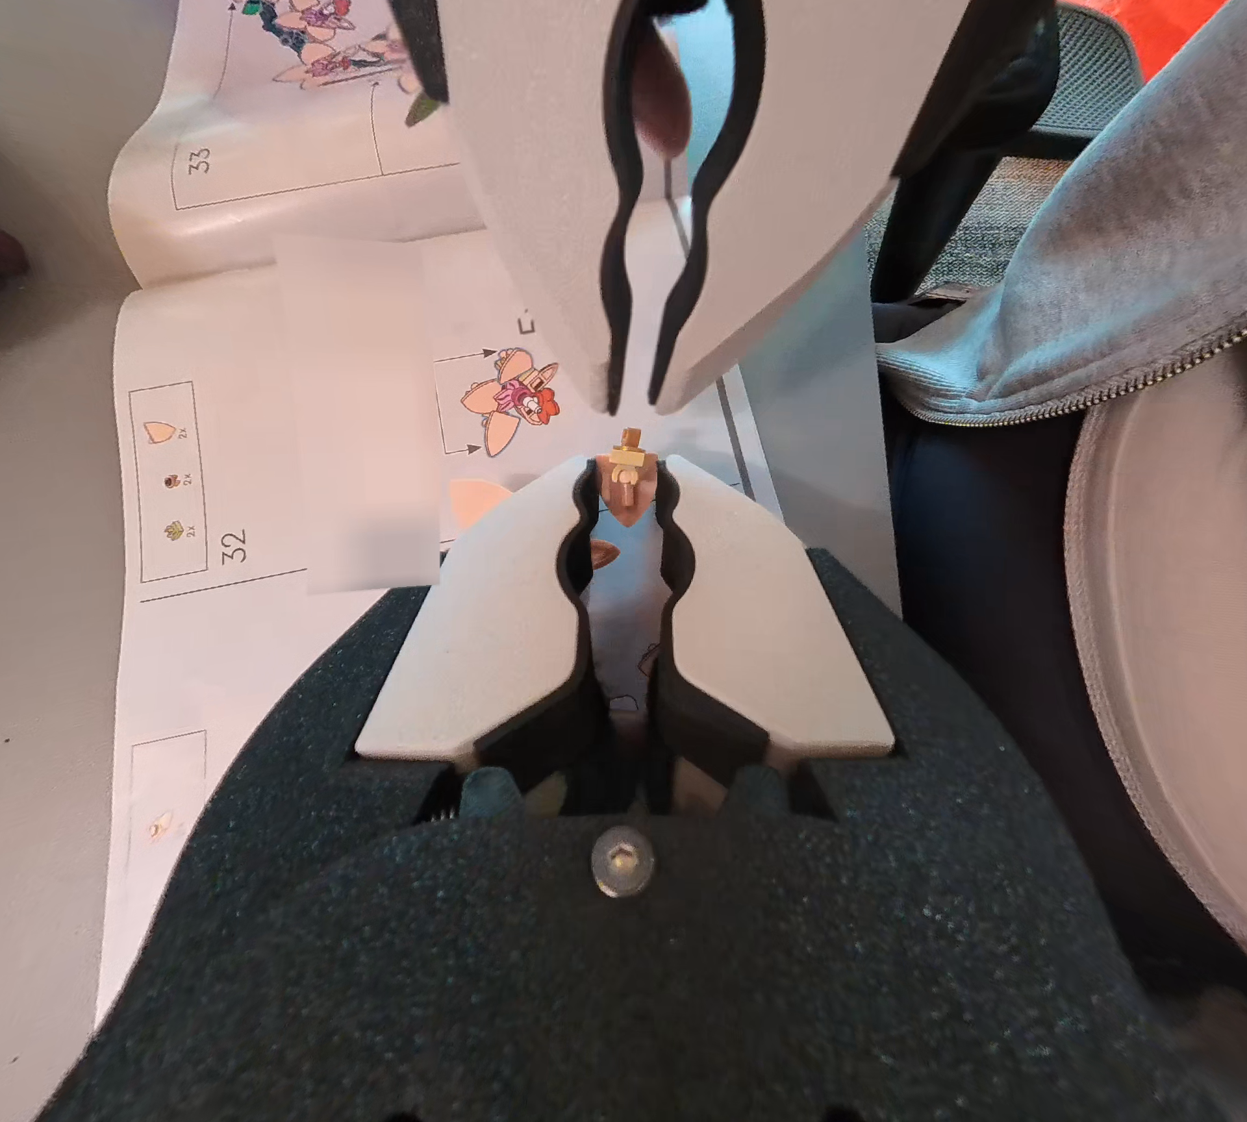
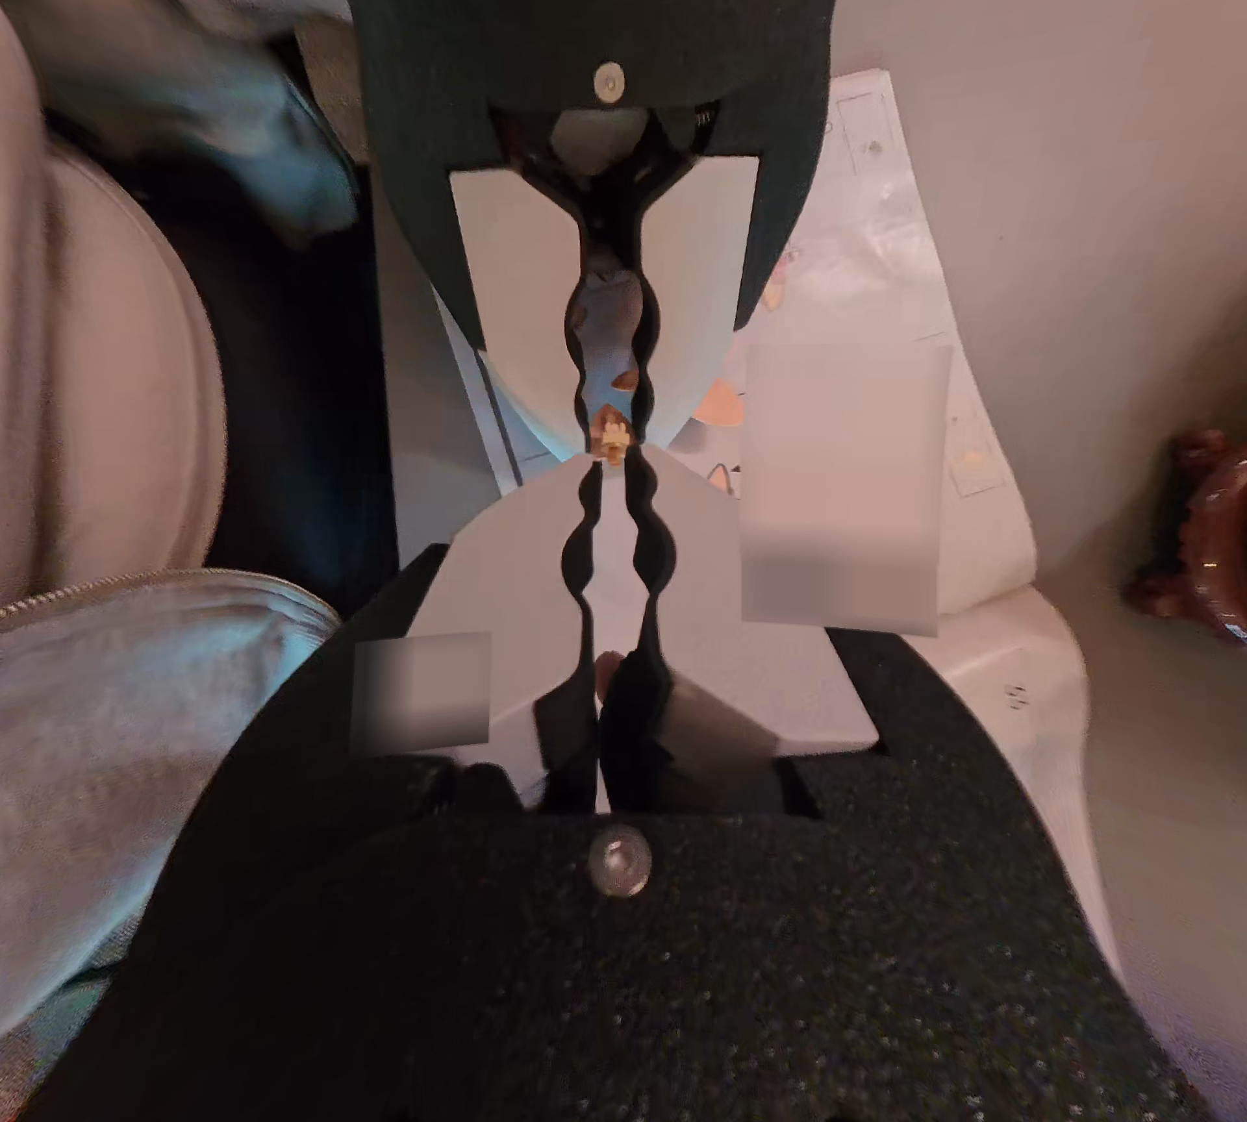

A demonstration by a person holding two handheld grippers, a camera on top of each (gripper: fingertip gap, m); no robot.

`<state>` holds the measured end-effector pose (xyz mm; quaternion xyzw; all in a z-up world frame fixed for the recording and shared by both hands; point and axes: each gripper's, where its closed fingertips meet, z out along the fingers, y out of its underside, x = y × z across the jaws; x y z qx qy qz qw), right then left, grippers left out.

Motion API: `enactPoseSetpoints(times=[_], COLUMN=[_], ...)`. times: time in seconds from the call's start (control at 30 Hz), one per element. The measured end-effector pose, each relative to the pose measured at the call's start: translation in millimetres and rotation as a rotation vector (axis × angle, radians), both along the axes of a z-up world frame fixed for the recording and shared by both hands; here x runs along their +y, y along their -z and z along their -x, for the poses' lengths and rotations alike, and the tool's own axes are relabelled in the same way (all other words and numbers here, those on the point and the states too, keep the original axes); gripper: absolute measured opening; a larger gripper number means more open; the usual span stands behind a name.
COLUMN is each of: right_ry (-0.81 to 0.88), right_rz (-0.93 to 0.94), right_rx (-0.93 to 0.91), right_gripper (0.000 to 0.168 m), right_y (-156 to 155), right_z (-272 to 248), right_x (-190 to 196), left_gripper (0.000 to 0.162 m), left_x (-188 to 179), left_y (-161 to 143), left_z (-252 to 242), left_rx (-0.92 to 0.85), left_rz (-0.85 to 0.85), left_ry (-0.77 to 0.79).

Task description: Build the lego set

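The white bench (image 1: 61, 212) carried the large open paper instruction booklet (image 1: 223, 631), its pages showing drawings of pink petals and flower stems. A person in a grey zipped jacket (image 1: 1113, 293) sat close against the bench edge.

Over the booklet the two grippers met nose to nose. The left gripper (image 1: 627, 472), grey fingers lined with wavy black pads, had its jaws clamped on a small peach-coloured pointed lego petal piece (image 1: 629, 499) topped by a tan plate and a little brown stud. The right gripper (image 2: 611, 469) hovered just beyond that stud, its jaws nearly together with a thin gap between the tips, and nothing visible in them at the tips.

The step looked like seating or pressing the tiny top stud onto the petal assembly. To do it well, I judged the right tips should line up straight with the stud's axis and push squarely, while the left held firm low on the petal; any sideways push might pop the piece out.

A loose peach petal (image 2: 718, 405) lay on the page beyond. No container showed clearly; a dark brown glossy object (image 2: 1208, 523) at the bench's edge was too blurred to name.
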<state>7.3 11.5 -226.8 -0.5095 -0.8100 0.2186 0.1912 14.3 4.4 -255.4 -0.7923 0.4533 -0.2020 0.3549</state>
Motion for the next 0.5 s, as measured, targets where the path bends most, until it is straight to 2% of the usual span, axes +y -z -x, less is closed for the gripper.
enactPoseSetpoints(times=[0.17,0.2,0.4,0.5], right_ry=[0.059,0.056,-0.018,-0.076], right_rz=[0.032,0.040,0.009,-0.036], right_rx=[0.022,0.028,0.021,0.005], right_gripper=[0.014,0.009,0.007,0.007], right_y=[14,14,15,19], right_z=[4,5,3,2], right_x=[0,-1,-1,3], left_gripper=[0.015,0.016,0.016,0.023], left_x=[0,0,-3,-5], left_y=[0,0,0,0], left_z=[-1,-1,-1,2], left_rx=[0.001,0.001,0.000,-0.004], left_rz=[-0.005,-0.005,-0.004,0.001], left_ry=[0.015,0.021,0.059,0.071])
